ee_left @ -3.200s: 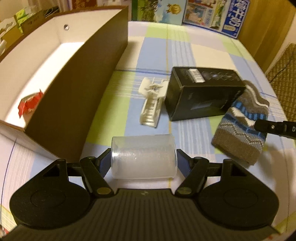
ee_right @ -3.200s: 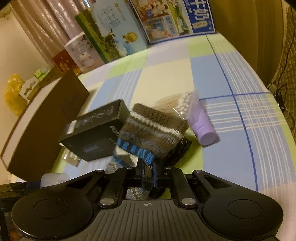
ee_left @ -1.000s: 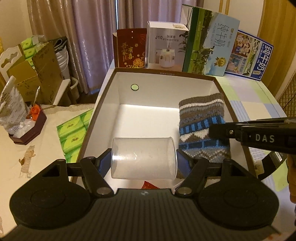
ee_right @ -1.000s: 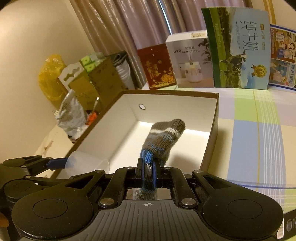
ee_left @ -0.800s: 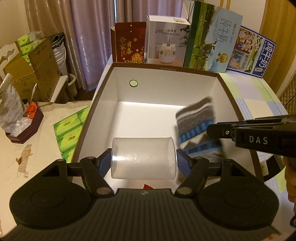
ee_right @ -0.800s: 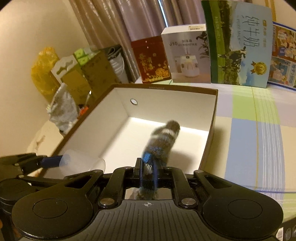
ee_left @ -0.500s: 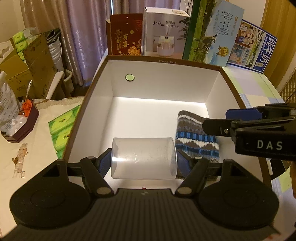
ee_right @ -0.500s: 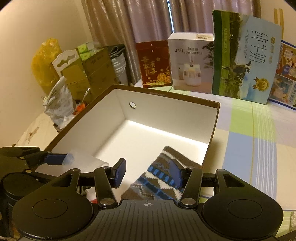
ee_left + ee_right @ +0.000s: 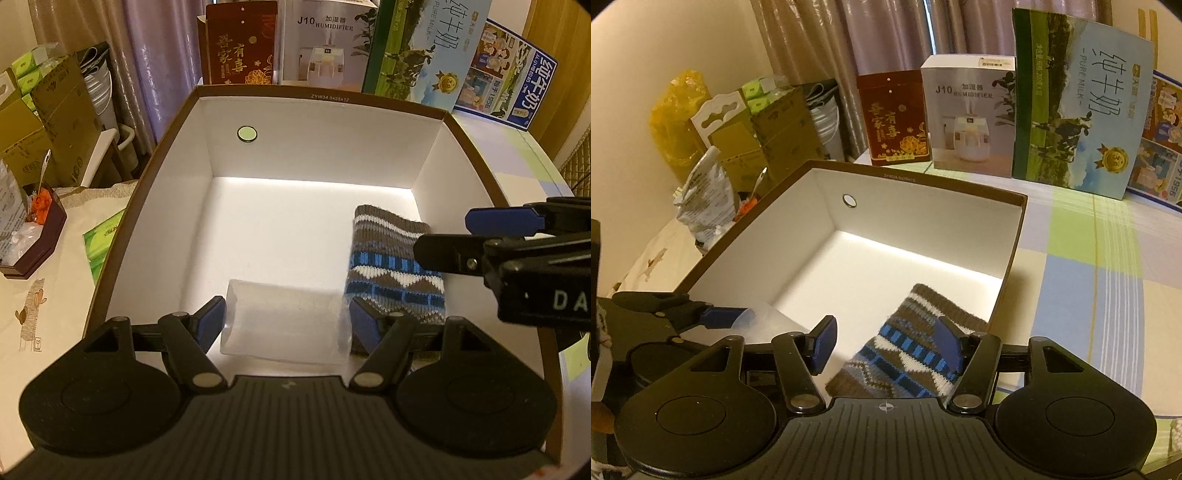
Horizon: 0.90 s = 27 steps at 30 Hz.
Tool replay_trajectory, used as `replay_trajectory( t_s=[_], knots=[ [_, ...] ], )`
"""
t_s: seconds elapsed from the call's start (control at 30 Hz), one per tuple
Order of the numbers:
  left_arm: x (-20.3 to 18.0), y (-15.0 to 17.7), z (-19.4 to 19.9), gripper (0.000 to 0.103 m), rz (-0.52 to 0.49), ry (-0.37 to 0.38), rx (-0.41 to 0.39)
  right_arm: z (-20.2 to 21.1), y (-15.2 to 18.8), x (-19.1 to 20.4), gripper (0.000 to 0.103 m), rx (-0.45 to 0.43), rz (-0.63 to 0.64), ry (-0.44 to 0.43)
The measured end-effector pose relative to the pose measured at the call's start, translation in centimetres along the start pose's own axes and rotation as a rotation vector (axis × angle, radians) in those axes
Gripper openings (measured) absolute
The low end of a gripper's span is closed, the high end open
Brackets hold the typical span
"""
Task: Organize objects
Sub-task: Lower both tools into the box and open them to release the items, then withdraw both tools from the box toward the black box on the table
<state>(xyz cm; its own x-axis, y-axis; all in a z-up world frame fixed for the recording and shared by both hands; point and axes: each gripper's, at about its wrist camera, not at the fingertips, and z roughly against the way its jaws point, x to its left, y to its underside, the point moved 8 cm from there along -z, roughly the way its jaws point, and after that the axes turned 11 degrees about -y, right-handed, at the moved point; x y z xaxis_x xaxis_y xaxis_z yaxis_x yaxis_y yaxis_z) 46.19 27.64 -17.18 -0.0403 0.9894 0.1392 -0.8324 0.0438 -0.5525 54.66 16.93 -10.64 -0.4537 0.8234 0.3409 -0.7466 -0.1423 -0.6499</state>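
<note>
Two things were at the box (image 9: 207,99) at once: the knitted sock (image 9: 388,258) lay flat on its white floor against the right wall, and the frosted plastic cup (image 9: 286,325) hung on its side just above the near end of that floor. The left gripper (image 9: 286,323) was clamped on the cup, one blue pad on each end. The right gripper (image 9: 886,345) hovered over the sock with its jaws opening — nothing was pressed between them.

To finish the step well, I judged that the cup should go lower until it met the floor, and be set clear of the sock, before the pads let go; lying sideways it would likely roll, so a spot by the near wall or against the sock seemed safest. The right gripper ought to lift straight out first, lest it snag the knit.

Only the left wrist view showed both pads bearing on the cup and the right gripper from the side. The right wrist view alone showed the checked tablecloth (image 9: 1108,280) beyond the box — and the open gap between its own pads.
</note>
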Motion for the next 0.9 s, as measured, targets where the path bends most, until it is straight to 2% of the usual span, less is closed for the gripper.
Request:
replay_trajectory(
  t_s=[0.1, 0.5, 0.9],
  knots=[
    [0.2, -0.1, 0.3, 0.078, -0.006, -0.012, -0.006, 0.3, 0.1, 0.3, 0.064, -0.004, 0.003, -0.006],
    [1.3, 0.0, 3.0, 0.083, 0.003, -0.030, -0.015, 2.3, -0.1, 1.2, 0.076, -0.025, 0.016, -0.016],
    [3.1, 0.6, 6.6, 0.083, 0.049, -0.049, -0.053, 5.0, 1.0, 2.3, 0.083, -0.044, 0.020, -0.021]
  ],
)
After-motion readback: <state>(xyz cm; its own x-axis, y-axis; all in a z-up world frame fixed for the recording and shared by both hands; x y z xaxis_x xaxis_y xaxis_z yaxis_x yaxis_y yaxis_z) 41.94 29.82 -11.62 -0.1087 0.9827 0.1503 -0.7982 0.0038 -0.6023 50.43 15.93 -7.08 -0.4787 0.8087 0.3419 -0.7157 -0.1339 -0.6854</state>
